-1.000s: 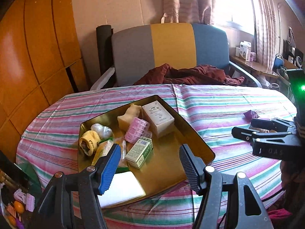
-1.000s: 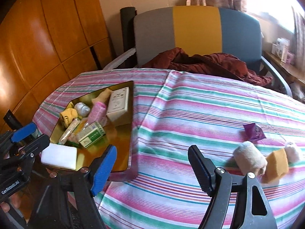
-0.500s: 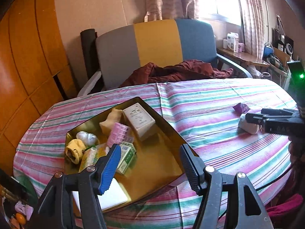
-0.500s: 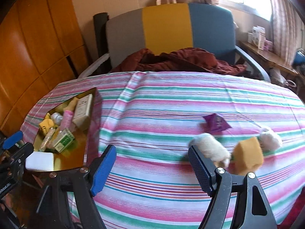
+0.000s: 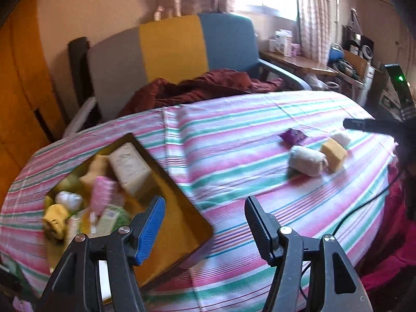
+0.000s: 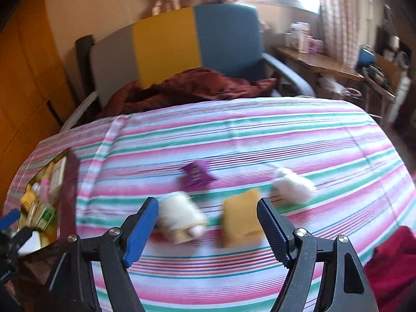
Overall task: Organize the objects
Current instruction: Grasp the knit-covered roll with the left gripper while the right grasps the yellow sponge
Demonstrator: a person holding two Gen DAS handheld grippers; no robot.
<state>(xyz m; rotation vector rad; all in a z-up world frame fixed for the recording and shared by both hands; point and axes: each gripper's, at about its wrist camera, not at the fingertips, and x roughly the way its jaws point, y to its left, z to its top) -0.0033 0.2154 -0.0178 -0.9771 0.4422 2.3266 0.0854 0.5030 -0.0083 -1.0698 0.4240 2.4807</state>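
A gold tray (image 5: 182, 218) (image 6: 66, 182) holding several small boxes and packets sits at the table's left. To its right on the striped cloth lie a cream roll (image 5: 308, 160) (image 6: 180, 218), a yellow block (image 5: 334, 153) (image 6: 241, 223), a white fluffy lump (image 5: 341, 138) (image 6: 292, 186) and a purple packet (image 5: 292, 136) (image 6: 196, 174). My right gripper (image 6: 208, 230) hangs open just in front of the roll and block, nothing between its fingers. My left gripper (image 5: 205, 227) is open over the tray's right corner, holding nothing.
A chair (image 5: 171, 54) with grey, yellow and blue panels and a dark red cloth (image 5: 202, 88) stands behind the table. A cluttered side desk (image 5: 299, 59) is at the back right. Wooden panels (image 5: 18, 91) line the left wall. A red cloth (image 6: 390, 267) lies at the near right.
Both grippers have swung to the right. The tray has slid to the left of both views, and the roll, block, lump and packet now sit ahead of the right gripper. Jaws unchanged.
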